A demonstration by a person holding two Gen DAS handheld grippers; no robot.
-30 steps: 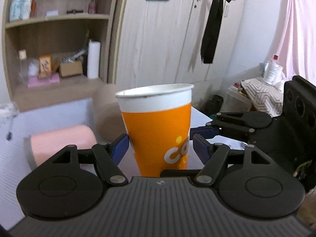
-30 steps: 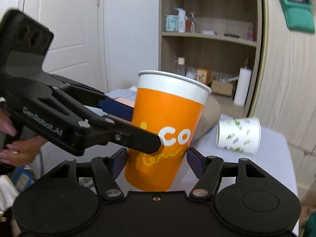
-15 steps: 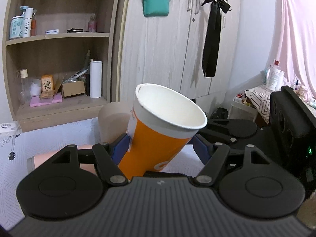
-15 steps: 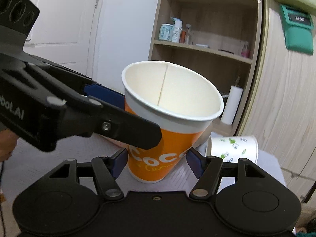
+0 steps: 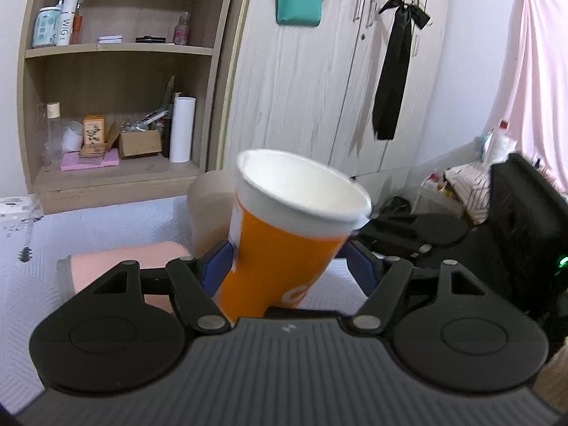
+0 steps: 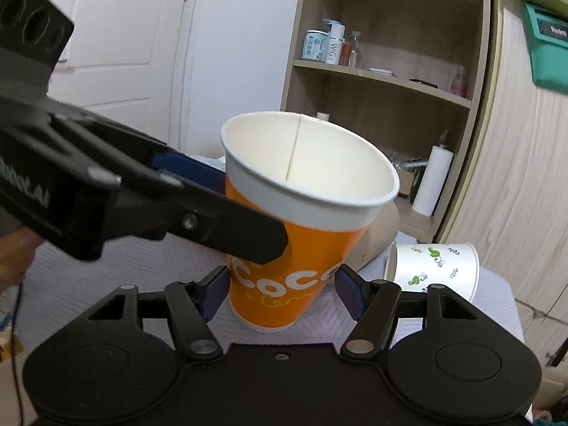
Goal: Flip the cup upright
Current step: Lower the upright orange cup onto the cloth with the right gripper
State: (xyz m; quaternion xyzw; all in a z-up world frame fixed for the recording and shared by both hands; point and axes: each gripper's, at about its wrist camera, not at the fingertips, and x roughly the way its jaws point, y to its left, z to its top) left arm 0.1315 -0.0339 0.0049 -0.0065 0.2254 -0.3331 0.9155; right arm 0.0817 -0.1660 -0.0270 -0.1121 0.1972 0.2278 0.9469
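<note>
An orange paper cup with a white rim stands mouth up between my left gripper's blue pads, tilted to the right. The left pad touches it; the right pad stands a little apart. The same cup shows in the right wrist view with its base on the white cloth, between my right gripper's open pads, neither clearly touching. The left gripper's black finger crosses in front of the cup there.
A white cup with green leaves lies on its side at the right. A pink cup lies on its side at the left, a beige one behind. Wooden shelves and a wardrobe stand beyond the white-clothed table.
The cup went from level and upright to tilted with its mouth toward the cameras. In the last half second it has sunk a little, and the left gripper has shifted slightly.
</note>
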